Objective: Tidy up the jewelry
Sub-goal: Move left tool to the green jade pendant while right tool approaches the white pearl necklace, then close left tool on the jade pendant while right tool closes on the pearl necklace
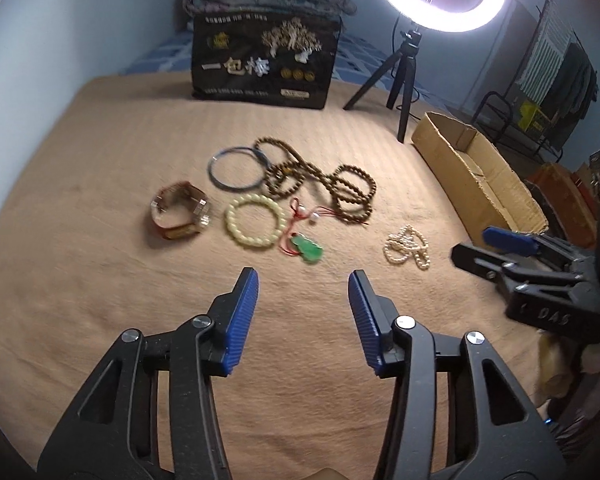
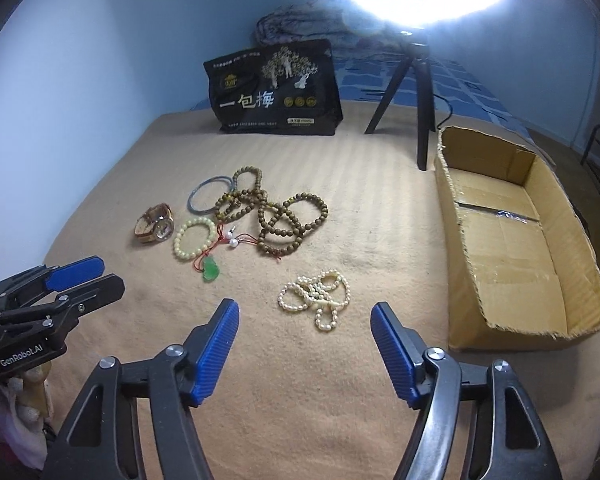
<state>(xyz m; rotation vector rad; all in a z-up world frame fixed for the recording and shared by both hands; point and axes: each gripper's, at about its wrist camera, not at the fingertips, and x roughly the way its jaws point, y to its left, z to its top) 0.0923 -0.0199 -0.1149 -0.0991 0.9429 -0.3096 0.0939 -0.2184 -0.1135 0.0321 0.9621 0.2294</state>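
Note:
Jewelry lies on a tan blanket (image 1: 100, 200): a watch (image 1: 180, 212) (image 2: 155, 224), a thin blue bangle (image 1: 236, 168) (image 2: 204, 196), a cream bead bracelet (image 1: 255, 220) (image 2: 195, 238), a green pendant on red cord (image 1: 308, 250) (image 2: 211, 269), brown bead strands (image 1: 320, 184) (image 2: 276, 216) and a pearl necklace (image 1: 408, 246) (image 2: 318, 296). My left gripper (image 1: 304, 280) (image 2: 96, 270) is open and empty, short of the pendant. My right gripper (image 2: 304, 310) (image 1: 472, 242) is open and empty, just before the pearl necklace.
An open, empty cardboard box (image 2: 520, 240) (image 1: 472, 172) lies at the right of the blanket. A black snack bag (image 1: 264, 64) (image 2: 276, 88) and a ring light on a tripod (image 1: 404, 60) (image 2: 416, 80) stand at the back. A blue wall runs along the left.

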